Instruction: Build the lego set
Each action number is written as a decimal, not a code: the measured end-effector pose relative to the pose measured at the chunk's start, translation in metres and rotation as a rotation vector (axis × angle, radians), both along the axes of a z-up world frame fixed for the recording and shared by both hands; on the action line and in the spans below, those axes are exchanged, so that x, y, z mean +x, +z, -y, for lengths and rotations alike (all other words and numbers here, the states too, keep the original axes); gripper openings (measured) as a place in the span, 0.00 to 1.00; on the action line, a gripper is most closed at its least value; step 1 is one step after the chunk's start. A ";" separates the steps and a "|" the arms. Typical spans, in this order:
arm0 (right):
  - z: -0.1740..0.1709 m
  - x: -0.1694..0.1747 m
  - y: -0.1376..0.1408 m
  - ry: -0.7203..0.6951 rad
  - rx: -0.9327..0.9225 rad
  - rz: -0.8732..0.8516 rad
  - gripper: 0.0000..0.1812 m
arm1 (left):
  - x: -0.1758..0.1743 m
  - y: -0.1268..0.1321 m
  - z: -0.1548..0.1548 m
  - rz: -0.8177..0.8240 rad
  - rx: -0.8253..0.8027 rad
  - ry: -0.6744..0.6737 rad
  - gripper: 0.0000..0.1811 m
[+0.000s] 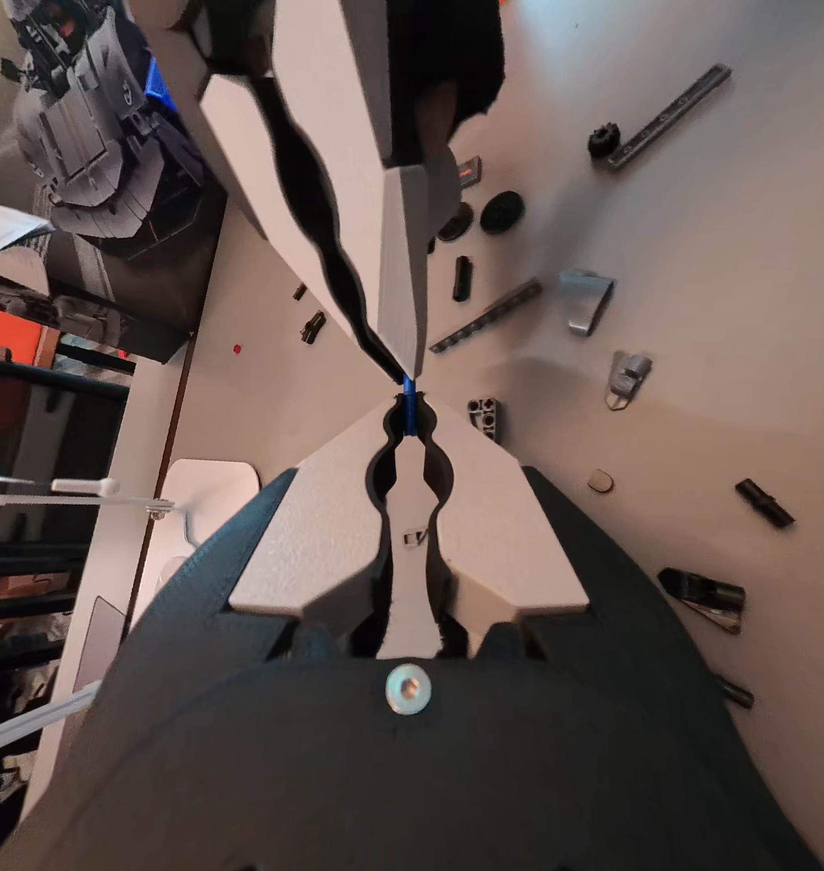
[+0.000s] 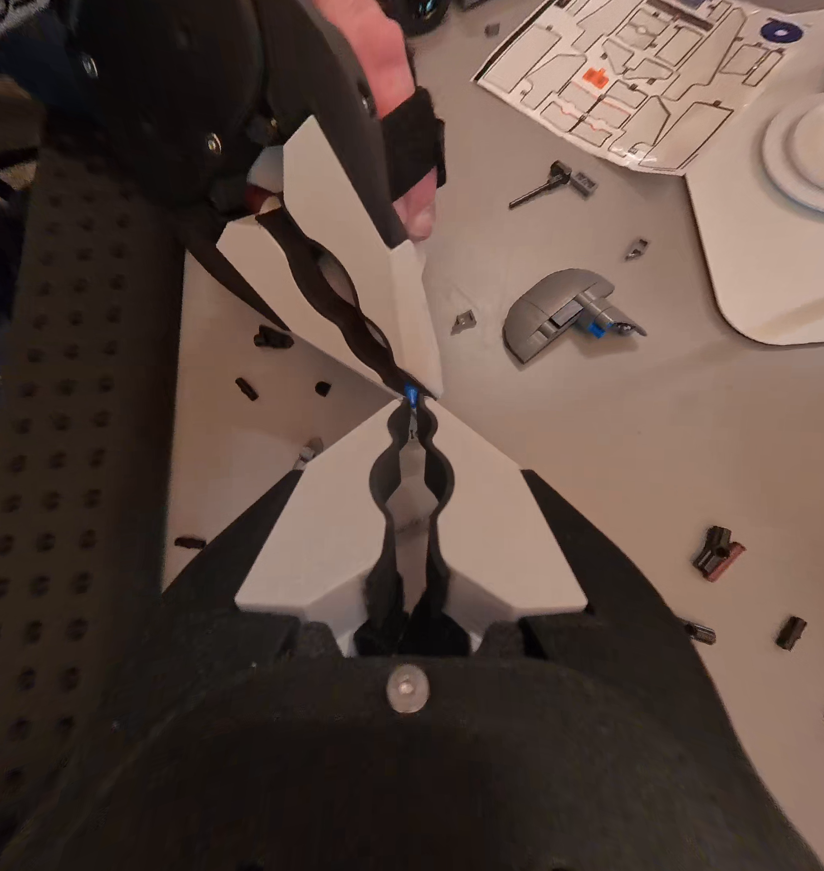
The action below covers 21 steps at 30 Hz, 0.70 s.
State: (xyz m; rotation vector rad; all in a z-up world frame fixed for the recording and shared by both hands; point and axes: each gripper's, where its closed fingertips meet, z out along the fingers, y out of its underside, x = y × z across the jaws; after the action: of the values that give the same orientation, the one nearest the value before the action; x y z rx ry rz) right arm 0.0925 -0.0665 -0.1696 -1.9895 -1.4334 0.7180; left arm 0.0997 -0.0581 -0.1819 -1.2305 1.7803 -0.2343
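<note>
A small blue pin is held in mid-air above the white table. My left gripper is shut on its near end. My right gripper comes in from above in the left wrist view, and its shut tips meet the pin's far end. In the right wrist view, the blue pin sits where my right gripper and my left gripper meet tip to tip. A thin dark part shows between the right gripper's pads; what it is cannot be told.
Loose pieces lie on the table: a long grey beam, a black gear, a grey plate, a silver curved piece. A grey part-built assembly, the instruction sheet, a white dish and a black studded board surround the grippers. Only a small space, under 4 cm, lies between the two pairs of fingers. From either gripper's tips it is about 8 cm to the silver curved piece.
</note>
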 end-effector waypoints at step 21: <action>-0.018 -0.002 0.030 -0.147 -0.090 -0.342 0.00 | -0.001 0.040 -0.013 0.129 0.206 0.064 0.02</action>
State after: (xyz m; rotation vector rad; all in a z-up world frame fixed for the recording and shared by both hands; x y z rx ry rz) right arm 0.0903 -0.0487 -0.1397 -1.9021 -1.0602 1.0135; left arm 0.0988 -0.0449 -0.1414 -1.0983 1.6085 -0.0880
